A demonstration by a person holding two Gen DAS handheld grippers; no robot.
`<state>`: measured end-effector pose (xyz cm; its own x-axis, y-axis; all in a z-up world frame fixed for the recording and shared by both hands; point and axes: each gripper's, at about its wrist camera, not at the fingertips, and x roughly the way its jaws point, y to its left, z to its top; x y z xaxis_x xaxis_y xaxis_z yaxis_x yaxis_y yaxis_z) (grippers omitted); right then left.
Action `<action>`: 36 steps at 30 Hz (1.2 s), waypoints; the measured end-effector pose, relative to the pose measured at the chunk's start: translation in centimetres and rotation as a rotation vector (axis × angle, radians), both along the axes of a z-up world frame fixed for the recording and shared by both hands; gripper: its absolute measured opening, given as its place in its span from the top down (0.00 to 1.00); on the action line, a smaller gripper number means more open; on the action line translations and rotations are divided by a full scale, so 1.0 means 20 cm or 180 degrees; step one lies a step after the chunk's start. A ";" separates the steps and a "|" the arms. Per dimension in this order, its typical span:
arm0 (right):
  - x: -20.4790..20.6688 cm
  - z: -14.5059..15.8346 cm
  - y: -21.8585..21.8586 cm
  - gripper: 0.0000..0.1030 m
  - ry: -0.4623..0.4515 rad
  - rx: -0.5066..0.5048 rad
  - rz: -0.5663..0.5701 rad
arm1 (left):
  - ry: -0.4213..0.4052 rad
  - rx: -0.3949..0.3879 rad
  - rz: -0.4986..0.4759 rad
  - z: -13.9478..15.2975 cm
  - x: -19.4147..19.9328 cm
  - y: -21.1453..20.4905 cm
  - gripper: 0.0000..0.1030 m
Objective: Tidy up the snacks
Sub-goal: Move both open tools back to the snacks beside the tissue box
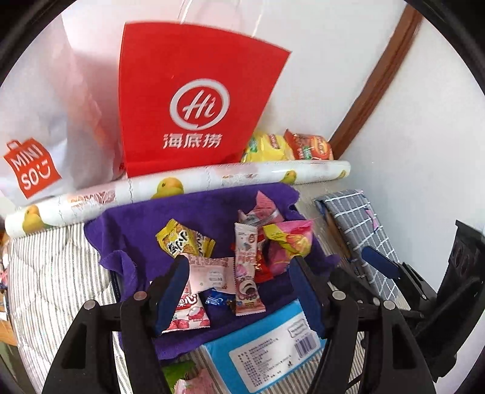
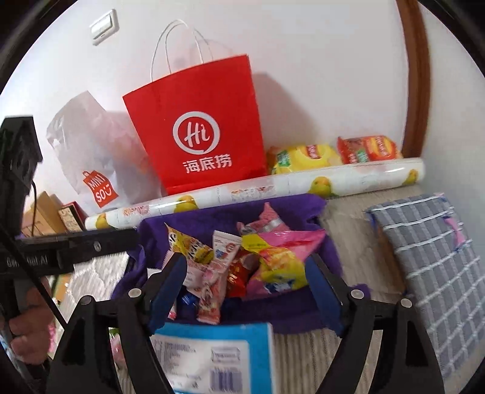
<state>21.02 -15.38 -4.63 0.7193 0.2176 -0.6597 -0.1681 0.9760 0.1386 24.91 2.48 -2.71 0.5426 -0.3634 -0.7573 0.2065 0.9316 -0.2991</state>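
small crinkly foil and plastic snack packets (image 1: 230,263) lie heaped on the purple terry towel (image 1: 127,230), light, slippery and crushable, best pinched at a sealed edge, with left gripper (image 1: 239,291) and right gripper (image 2: 245,291) both spread empty over that towel.

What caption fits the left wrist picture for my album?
Open left gripper hovers over snack packets on a purple towel.

Looks like a home bedroom: striped bedding (image 1: 54,272) underfoot, white wall with a light switch (image 2: 104,26), brown door frame (image 2: 416,75), Haidilao paper bag (image 2: 197,127), Miniso plastic bag (image 1: 30,166).
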 end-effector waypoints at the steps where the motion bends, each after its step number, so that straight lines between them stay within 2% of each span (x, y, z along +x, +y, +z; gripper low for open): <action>1: -0.04 0.01 -0.01 0.17 -0.0025 -0.0059 -0.0023 | -0.0033 0.0009 -0.0007 0.02 -0.02 -0.01 0.35; 9: -0.26 0.05 -0.08 0.14 -0.0130 -0.0312 -0.0202 | -0.0334 0.0204 -0.0058 0.15 -0.18 -0.08 0.35; 13: -0.37 0.06 -0.13 0.14 -0.0188 -0.0259 -0.0148 | -0.0281 0.0233 -0.0019 0.15 -0.24 -0.05 0.35; 17: -0.44 0.05 -0.16 0.14 -0.0155 0.0013 -0.0050 | -0.0214 0.0242 0.0156 0.14 -0.30 0.08 0.35; 21: -0.47 -0.01 -0.12 0.15 0.0074 0.0306 0.0093 | -0.0170 0.0250 0.0345 0.13 -0.36 0.21 0.35; 30: -0.59 -0.18 0.14 0.32 0.0151 0.0284 0.0460 | 0.0177 0.0317 0.0588 -0.14 -0.47 0.40 0.34; 35: -0.64 -0.27 0.36 0.52 0.0174 0.0050 0.0743 | 0.0314 0.0301 0.0727 -0.24 -0.51 0.52 0.34; 36: -0.65 -0.28 0.40 0.53 0.0166 0.0014 0.0810 | 0.0332 0.0316 0.0750 -0.25 -0.51 0.54 0.34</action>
<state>8.07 -7.31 -10.31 0.6061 0.3902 -0.6931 -0.4008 0.9025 0.1576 14.63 13.20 -7.78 0.5206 -0.1577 -0.8391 -0.0465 0.9761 -0.2122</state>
